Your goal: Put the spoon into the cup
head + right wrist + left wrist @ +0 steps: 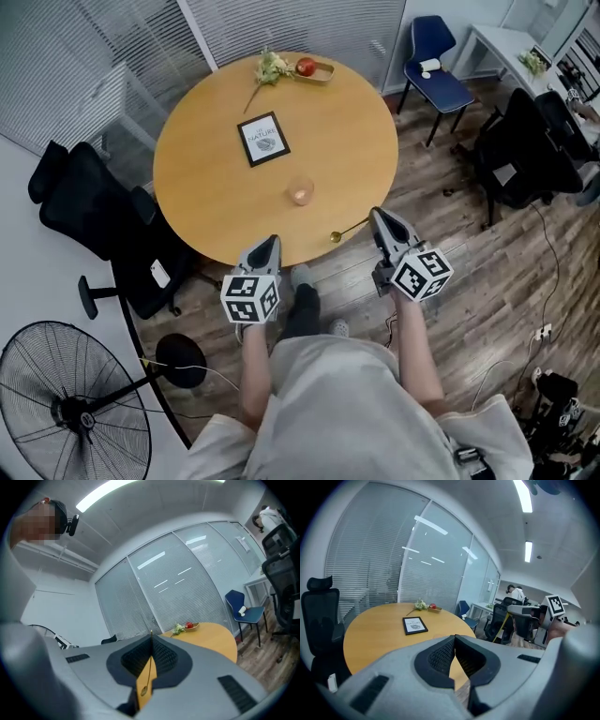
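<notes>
A small clear cup stands on the round wooden table, near its front edge. My right gripper hovers at that edge, to the right of the cup, shut on the handle of a gold spoon. The spoon's bowl points left toward the cup. In the right gripper view the spoon runs down the slit between the closed pads. My left gripper is at the table's front edge below the cup. In its own view its tips meet with nothing between them. The cup is hidden in both gripper views.
A framed picture lies mid-table. A tray with an apple and a flower sprig sits at the far edge. A black office chair stands left, a fan lower left, a blue chair and dark chairs to the right.
</notes>
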### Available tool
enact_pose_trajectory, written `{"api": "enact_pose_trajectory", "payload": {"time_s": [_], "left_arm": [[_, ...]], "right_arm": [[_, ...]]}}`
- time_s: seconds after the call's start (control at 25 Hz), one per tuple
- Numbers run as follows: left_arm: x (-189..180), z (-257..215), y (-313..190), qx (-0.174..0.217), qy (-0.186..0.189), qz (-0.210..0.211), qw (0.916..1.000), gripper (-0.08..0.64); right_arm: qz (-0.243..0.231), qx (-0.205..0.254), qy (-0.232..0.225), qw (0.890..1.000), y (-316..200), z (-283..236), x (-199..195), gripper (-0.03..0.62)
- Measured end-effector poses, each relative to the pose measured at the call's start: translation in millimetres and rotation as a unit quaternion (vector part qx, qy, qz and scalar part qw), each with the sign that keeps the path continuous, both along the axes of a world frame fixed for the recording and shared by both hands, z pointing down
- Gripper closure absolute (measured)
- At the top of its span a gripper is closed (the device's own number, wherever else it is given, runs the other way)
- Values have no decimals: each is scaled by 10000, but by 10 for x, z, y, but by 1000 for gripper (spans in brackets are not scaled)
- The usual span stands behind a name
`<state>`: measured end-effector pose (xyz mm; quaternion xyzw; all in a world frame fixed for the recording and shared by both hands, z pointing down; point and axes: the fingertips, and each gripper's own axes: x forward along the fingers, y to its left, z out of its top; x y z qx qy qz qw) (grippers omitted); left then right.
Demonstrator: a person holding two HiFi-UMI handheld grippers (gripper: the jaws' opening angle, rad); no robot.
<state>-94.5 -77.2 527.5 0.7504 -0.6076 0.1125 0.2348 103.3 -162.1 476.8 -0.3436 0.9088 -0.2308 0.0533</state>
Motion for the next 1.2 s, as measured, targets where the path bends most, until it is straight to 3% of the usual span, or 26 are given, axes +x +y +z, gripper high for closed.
{"api": "enact_pose_trajectory", "payload": {"time_s": [0.6, 1.2], "left_arm": [[-809, 63, -1302, -58, 181, 385, 9991, 551], [-1135, 294, -1818, -136, 177, 822, 9964, 552]], "right_arm": [[127, 40, 252, 9996, -1190, -11, -953, 594], [237, 25, 630, 9977, -1579, 316, -1475, 594]]}}
